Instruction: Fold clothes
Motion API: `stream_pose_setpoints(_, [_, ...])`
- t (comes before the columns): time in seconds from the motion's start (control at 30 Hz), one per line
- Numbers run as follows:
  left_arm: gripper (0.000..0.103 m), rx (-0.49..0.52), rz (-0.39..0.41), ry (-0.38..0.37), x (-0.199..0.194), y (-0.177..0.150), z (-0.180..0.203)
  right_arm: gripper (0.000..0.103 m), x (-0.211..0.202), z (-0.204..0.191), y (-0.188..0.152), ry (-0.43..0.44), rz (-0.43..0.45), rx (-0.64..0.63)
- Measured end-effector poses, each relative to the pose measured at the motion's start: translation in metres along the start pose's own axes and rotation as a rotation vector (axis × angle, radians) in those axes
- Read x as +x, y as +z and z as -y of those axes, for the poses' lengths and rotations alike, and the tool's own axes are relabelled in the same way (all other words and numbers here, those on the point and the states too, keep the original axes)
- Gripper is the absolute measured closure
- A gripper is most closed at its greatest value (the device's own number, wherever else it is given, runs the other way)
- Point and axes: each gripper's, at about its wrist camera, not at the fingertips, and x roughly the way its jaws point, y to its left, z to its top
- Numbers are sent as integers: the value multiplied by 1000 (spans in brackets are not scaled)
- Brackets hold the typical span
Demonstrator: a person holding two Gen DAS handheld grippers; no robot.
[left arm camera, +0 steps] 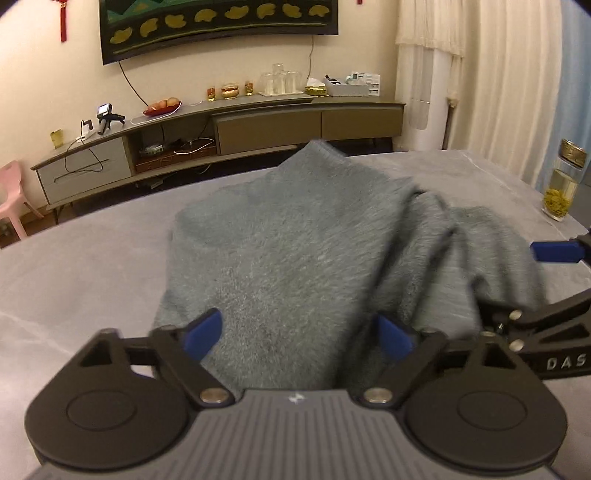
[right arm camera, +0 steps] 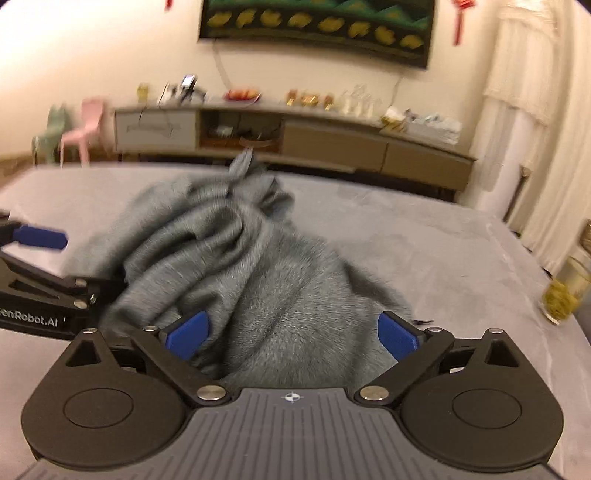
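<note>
Left gripper [left arm camera: 301, 334] and right gripper [right arm camera: 293, 334] — fingers apart, angled downward

Warm, dim indoor light tints both views yellowish. Fisheye bending curves the cabinet [left arm camera: 221, 122] and wall picture [left arm camera: 221, 26], with dark corners. The left view is mostly sharp; the cloth [left arm camera: 295, 240] smears at its right. The right view is motion-blurred throughout, the cabinet [right arm camera: 295, 136] smeared. Shadows are soft.

Home living room: low TV cabinet [left arm camera: 229, 122], wall-mounted screen [left arm camera: 218, 26], curtains [left arm camera: 509, 74].
</note>
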Motion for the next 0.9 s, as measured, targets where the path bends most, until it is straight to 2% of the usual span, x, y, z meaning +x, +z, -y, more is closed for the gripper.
stream_pose_setpoints(0.03, [69, -6, -14, -18, 7, -1, -5, 14, 11, 0, -1, 14, -20, -6])
stream_pose_setpoints(0.07, [96, -31, -15, -34, 10, -1, -14, 28, 21, 0, -1, 31, -37, -9])
stream_pose_setpoints(0.1, [96, -81, 15, -30, 4, 5, -30, 64, 25, 0, 0, 55, -45, 2])
stream_pose_setpoints(0.13, [97, -139, 62, -11, -6, 12, -49, 85, 28, -1, 1, 79, -53, 12])
stream_pose_setpoints(0.17, [97, -198, 109, 9, -16, 20, -67, 93, 29, -1, 2, 98, -51, 20])
stream_pose_setpoints(0.23, [97, -329, 227, 42, -46, 30, -107, 98, 5, 5, 11, 155, 45, 75])
stream_pose_setpoints(0.3, [96, -429, 314, 98, -75, 33, -140, 98, -25, 4, 16, 284, 143, 111])
stream_pose_setpoints(0.33, [96, -454, 326, 139, -83, 32, -152, 98, -40, 0, 16, 362, 187, 109])
stream_pose_setpoints(0.37, [94, -457, 290, 175, -80, 29, -159, 98, -51, -6, 15, 435, 210, 100])
stream_pose_setpoints(0.4, [89, -462, 223, 195, -71, 26, -164, 98, -46, -21, 8, 495, 153, 69])
stream_pose_setpoints(0.47, [61, -500, 101, 206, -57, 11, -171, 95, -35, -50, -6, 600, 39, 5])
stream_pose_setpoints(0.5, [55, -517, 69, 204, -56, 3, -174, 91, -29, -59, -11, 600, -10, -27])
stream_pose_setpoints(0.53, [48, -529, 68, 199, -61, -3, -176, 76, -30, -59, -14, 586, -12, -41])
stream_pose_setpoints(0.57, [42, -529, 86, 196, -70, -7, -176, 68, -32, -57, -14, 577, -5, -42])
stream_pose_setpoints(0.63, [33, -511, 143, 196, -93, -12, -171, 34, -47, -27, -5, 592, 66, 53])
stream_pose_setpoints(0.7, [25, -441, 206, 179, -109, -6, -153, 19, -62, 16, 3, 573, 146, 218])
stream_pose_setpoints(0.77, [16, -329, 217, 72, -110, 4, -119, 15, -62, 55, 3, 485, 166, 372])
stream_pose_setpoints(0.8, [16, -272, 195, 5, -105, 4, -102, 15, -55, 66, 1, 420, 133, 419])
stream_pose_setpoints(0.87, [16, -165, 115, -140, -88, -3, -68, 14, -31, 67, -4, 346, 19, 428])
stream_pose_setpoints(0.9, [16, -111, 76, -177, -78, -7, -54, 14, -20, 66, -7, 320, -34, 428])
